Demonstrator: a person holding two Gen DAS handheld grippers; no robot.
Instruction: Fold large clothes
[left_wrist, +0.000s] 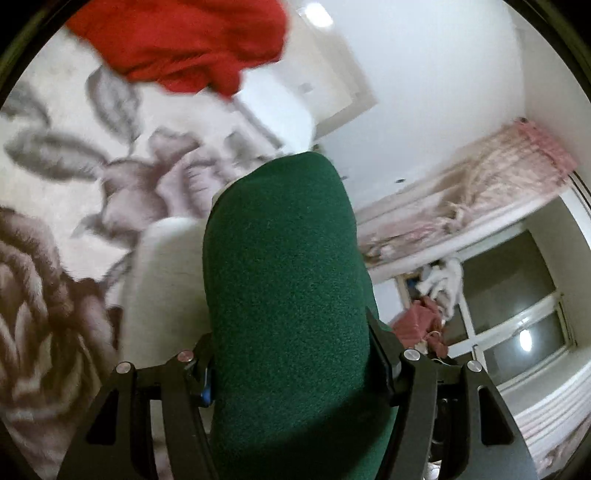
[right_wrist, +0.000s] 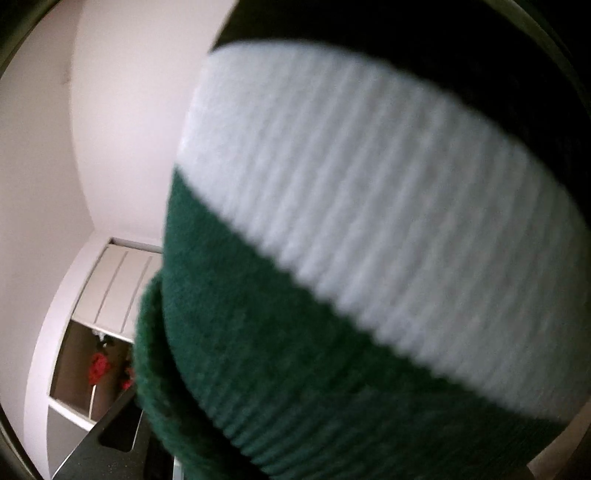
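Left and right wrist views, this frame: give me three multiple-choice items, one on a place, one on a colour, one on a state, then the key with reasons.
1. In the left wrist view, where is the red garment?
A. At the top, over the flowered bedspread
B. Between the jaws
C. On the window sill

2. In the right wrist view, which colour is the band across the green knit?
A. Yellow
B. White
C. Red

3. What is the left gripper doing?
A. Standing open with nothing in it
B. Pressing on the window
C. Clamped on green knit

Key: 1 A, the red cloth sits along the upper edge above the flower print. 2 B, a white stripe crosses the knit. 3 C, green knit fills the gap between its jaws.
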